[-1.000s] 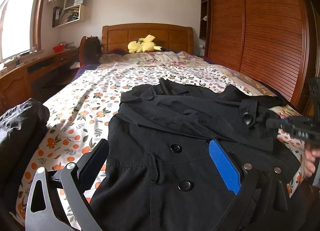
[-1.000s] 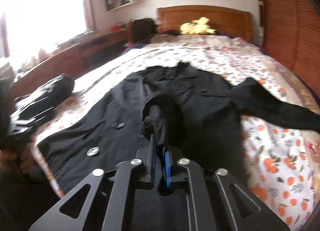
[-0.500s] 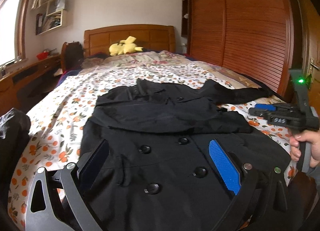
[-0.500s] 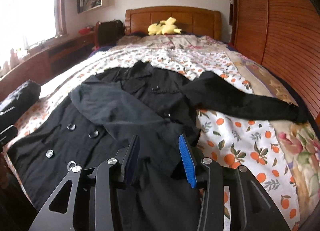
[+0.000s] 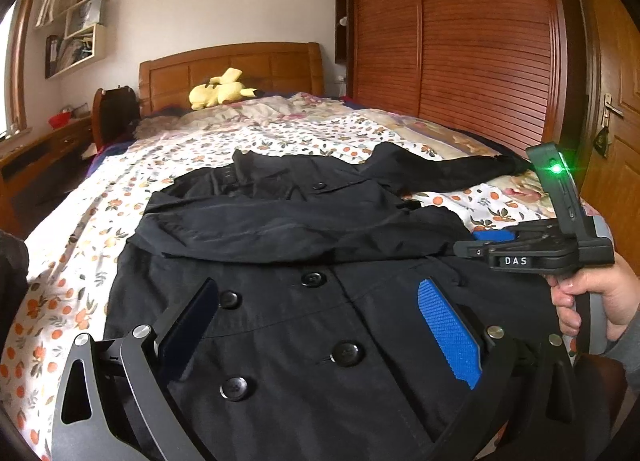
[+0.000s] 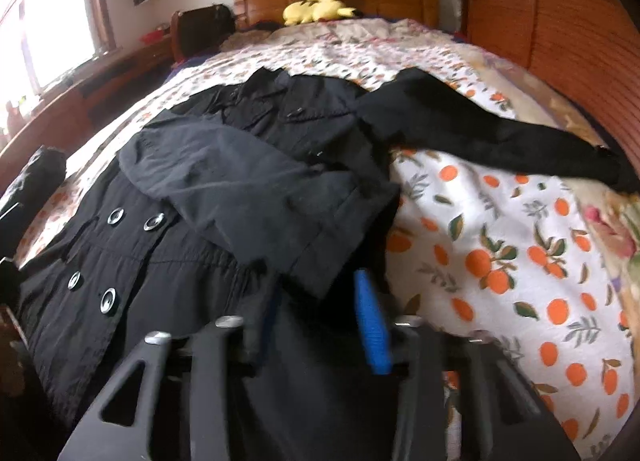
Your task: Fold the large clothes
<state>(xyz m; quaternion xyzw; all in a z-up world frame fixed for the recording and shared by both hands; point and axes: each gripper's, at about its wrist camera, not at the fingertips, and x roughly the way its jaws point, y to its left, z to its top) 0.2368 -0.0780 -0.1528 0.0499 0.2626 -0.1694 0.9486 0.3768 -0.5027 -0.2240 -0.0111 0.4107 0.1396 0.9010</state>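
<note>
A black double-breasted coat (image 5: 304, 229) lies front up on the bed. One sleeve (image 6: 240, 181) is folded across its chest, and the other sleeve (image 6: 500, 141) stretches out to the right over the bedspread. My left gripper (image 5: 320, 305) hangs wide open over the coat's buttoned lower front, nothing between its pads. My right gripper (image 6: 318, 321) is low at the coat's right edge, just below the folded sleeve's cuff. Its jaws are closing, a gap still shows, and dark coat cloth lies between them. In the left wrist view a hand (image 5: 592, 301) holds the right gripper (image 5: 476, 243).
The bed's orange-print bedspread (image 6: 520, 261) is bare to the right of the coat. A yellow plush toy (image 5: 218, 87) lies by the wooden headboard (image 5: 232, 65). Slatted wardrobe doors (image 5: 480, 41) line the right side. A dark bundle of clothes (image 6: 36, 177) sits at the left.
My right gripper let go of the sleeve, which now lies across the coat, and sank to the coat's right edge. My left gripper slid right along the lower front, still open.
</note>
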